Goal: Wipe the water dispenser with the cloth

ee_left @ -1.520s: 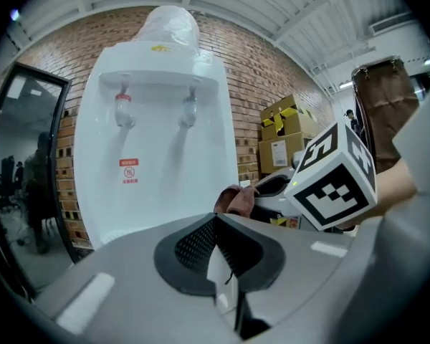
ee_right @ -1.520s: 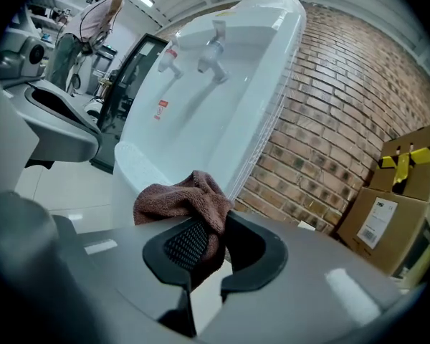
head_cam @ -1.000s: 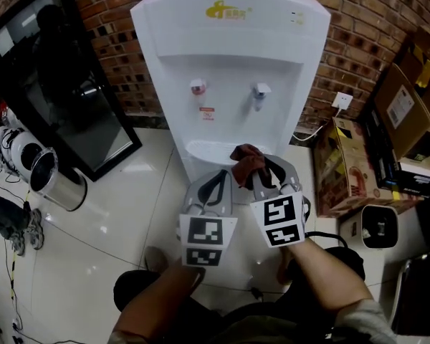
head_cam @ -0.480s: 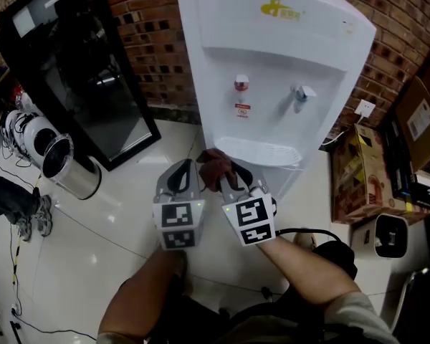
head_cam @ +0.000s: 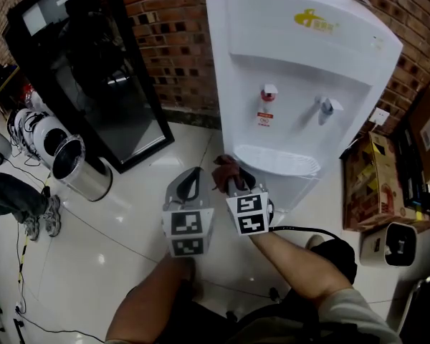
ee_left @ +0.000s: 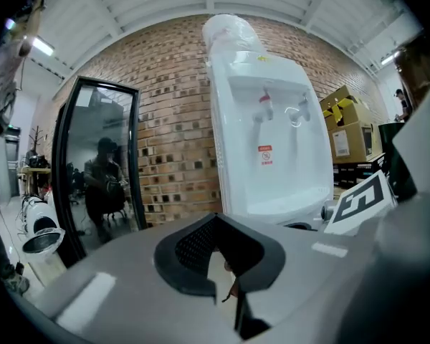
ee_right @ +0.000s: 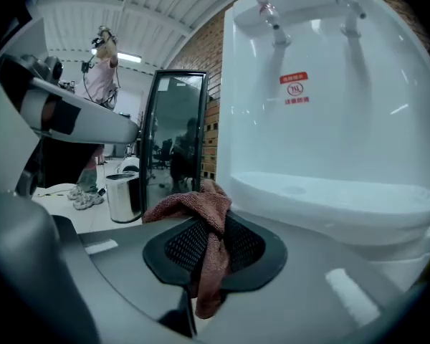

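Head view: a white water dispenser stands against a red brick wall on a glossy pale tiled floor that mirrors the room's lights. Its recessed front carries a red-topped tap and a blue-grey tap, with a white drip tray below them. Left of the dispenser a tall black-framed glass panel leans on the wall, and a shiny steel bin stands on the floor before it. To the right are a printed cardboard box and a wall socket.

Both grippers are held side by side, low in front of the dispenser. The right gripper has its jaws closed on a reddish-brown cloth. In the right gripper view the cloth is pinched between the black mesh pads, with a bunch spilling over the tips and a strip hanging down behind them. The cloth sits just short of the drip tray's front edge, and whether it touches the dispenser I cannot tell.

The left gripper is just beside the right one. Its jaws meet at the tips with only a thin slit behind, and nothing is held between them. The left gripper view points toward the dispenser's left side and the brick wall.
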Motion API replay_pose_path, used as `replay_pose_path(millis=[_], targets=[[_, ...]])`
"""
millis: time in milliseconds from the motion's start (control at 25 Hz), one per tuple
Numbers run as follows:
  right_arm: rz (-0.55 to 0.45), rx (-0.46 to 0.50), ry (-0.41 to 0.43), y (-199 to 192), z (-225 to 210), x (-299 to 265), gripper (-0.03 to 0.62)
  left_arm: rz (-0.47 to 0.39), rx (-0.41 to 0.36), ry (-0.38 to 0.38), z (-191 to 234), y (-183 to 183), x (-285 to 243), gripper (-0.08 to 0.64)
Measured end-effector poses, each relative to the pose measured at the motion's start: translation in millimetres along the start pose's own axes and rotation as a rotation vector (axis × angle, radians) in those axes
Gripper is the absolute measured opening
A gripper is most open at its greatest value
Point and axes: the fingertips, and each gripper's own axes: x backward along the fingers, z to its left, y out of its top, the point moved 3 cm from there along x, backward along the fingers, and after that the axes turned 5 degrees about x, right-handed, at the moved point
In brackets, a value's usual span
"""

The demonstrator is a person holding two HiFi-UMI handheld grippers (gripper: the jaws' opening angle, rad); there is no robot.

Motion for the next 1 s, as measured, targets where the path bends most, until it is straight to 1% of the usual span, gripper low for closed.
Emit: replay_pose_path(millis=[120, 360, 560, 800, 1000], targets=[[0.006, -0.021, -0.017, -2, -6, -4, 0.072, 0.012, -0.009, -0.009, 2, -3, -4, 0.000], [0.025, -0.021, -0.040, -9, -18, 5, 0.071, 0.009, 0.016, -0.043, -10, -1, -14, 0.000], [0.056, 0.013, -0.085, -23, -40, 25, 0.071, -0.012, 0.005, -0.087, -34, 6, -18, 0.000], [0.087, 0.044, -0.159, -42, -81, 61, 0.071, -0.021, 0.005, -0.142, -68, 8, -18, 0.000], [0.103, 0.027, -0.237, -53, -119, 95, 0.071, -0.028, 0.001, -0.207, -107, 10, -16, 0.000]])
